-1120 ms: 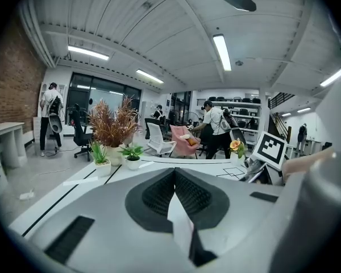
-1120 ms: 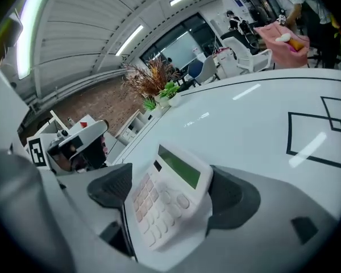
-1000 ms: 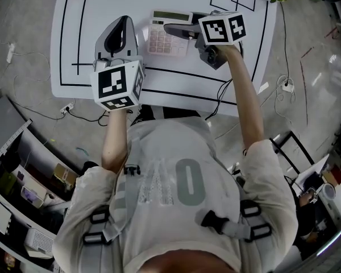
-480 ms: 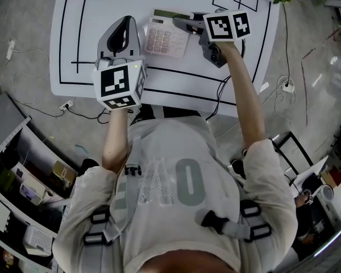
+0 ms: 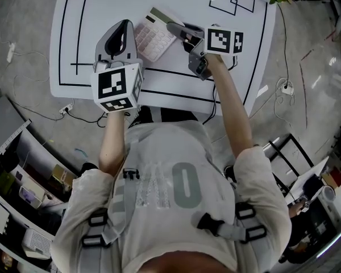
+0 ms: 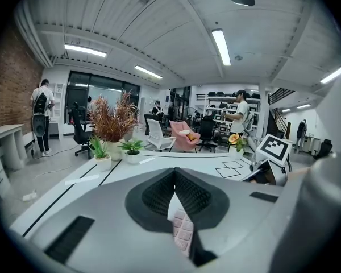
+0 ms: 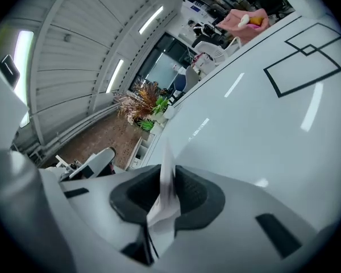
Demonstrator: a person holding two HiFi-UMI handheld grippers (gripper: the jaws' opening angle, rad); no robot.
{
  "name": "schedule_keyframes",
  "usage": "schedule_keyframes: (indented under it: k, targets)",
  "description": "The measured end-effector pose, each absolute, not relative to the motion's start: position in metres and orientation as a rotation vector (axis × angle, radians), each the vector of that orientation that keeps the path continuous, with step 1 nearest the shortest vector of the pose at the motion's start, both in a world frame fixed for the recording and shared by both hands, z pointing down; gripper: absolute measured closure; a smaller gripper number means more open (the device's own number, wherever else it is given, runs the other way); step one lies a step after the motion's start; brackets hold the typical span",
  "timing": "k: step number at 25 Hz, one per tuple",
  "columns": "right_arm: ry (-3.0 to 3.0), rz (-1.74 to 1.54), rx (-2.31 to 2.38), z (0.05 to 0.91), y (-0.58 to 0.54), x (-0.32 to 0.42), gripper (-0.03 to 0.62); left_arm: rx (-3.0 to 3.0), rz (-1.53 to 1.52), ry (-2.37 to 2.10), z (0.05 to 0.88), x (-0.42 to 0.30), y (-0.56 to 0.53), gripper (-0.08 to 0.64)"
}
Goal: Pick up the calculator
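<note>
Grasp step: the right gripper's [image 7: 165, 189] jaws are closing, pinching the calculator [image 5: 150, 36] edge between them; the left gripper [image 6: 174, 175], pressed together, holds nothing; next, lift steadily.

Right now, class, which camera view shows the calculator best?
The head view: the calculator shows its keypad and display from above. The right gripper view shows only its thin edge between the closing jaws; the left gripper view shows a few pink keys past its jaws.
</note>
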State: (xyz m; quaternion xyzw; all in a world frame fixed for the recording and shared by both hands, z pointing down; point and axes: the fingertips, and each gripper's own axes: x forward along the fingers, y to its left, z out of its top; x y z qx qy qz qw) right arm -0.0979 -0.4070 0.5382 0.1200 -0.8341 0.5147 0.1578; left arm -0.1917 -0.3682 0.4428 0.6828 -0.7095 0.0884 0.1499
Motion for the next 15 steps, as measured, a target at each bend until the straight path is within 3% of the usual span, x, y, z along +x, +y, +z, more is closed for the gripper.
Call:
schedule_keyframes:
  k: [15]
  targets:
    - [-2.472, 1.374, 0.563, 0.510, -0.409, -0.091, 0.515, 2.052, 0.260, -2.033, 0.417, -0.187, -0.352, 0.540]
